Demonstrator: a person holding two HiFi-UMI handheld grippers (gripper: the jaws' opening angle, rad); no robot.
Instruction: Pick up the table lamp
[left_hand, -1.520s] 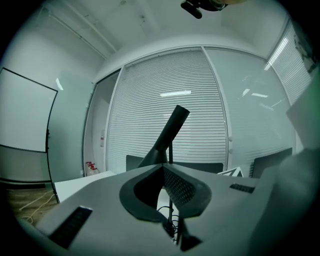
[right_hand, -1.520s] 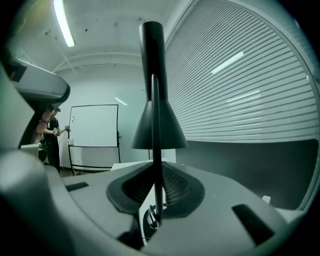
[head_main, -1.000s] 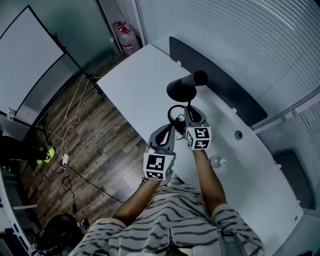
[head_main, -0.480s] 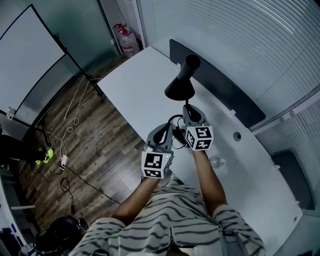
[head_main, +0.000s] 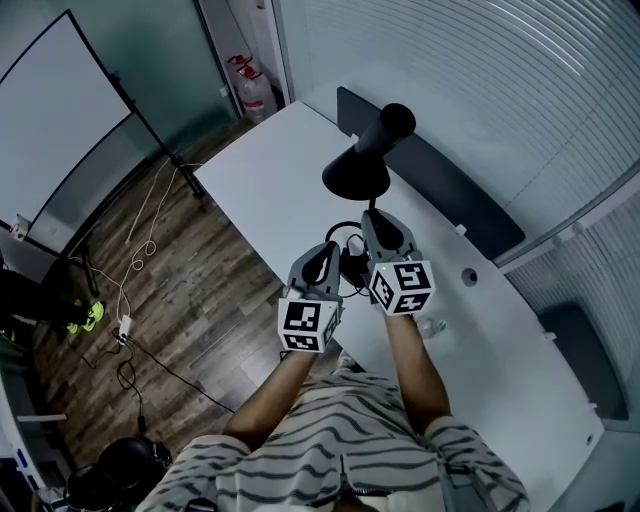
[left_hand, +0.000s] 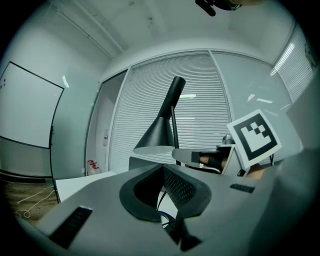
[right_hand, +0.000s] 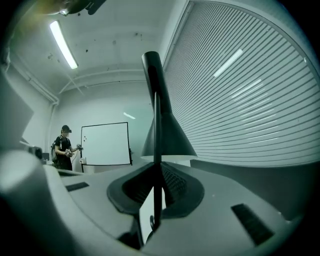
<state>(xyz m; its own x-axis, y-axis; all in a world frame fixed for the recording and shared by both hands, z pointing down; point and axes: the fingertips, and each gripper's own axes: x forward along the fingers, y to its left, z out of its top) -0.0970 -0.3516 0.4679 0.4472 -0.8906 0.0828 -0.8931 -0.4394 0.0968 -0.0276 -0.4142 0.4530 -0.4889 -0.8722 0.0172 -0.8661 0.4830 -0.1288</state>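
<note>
The black table lamp (head_main: 357, 172) with its cone shade hangs above the white table (head_main: 265, 170), its thin stem running down into my right gripper (head_main: 378, 228). In the right gripper view the stem (right_hand: 157, 150) passes straight between the pads and the right gripper (right_hand: 158, 176) is shut on it, with the shade (right_hand: 168, 136) above. My left gripper (head_main: 331, 256) sits just left of it, jaws together. In the left gripper view the lamp (left_hand: 161, 131) stands ahead, a black cord (left_hand: 165, 216) shows below the left gripper (left_hand: 163, 175), and the right gripper's marker cube (left_hand: 254, 138) is at right.
A dark panel (head_main: 440, 190) runs along the table's far edge. A small clear bottle (head_main: 432, 325) and a round cable hole (head_main: 468, 277) lie right of my right arm. A whiteboard (head_main: 55, 120), floor cables (head_main: 140, 250) and a water jug (head_main: 252, 85) are at left. A person (right_hand: 62, 148) stands by the whiteboard.
The lamp has risen and swung more upright, its top now higher and closer to the camera. Both grippers have shifted slightly nearer with it.
</note>
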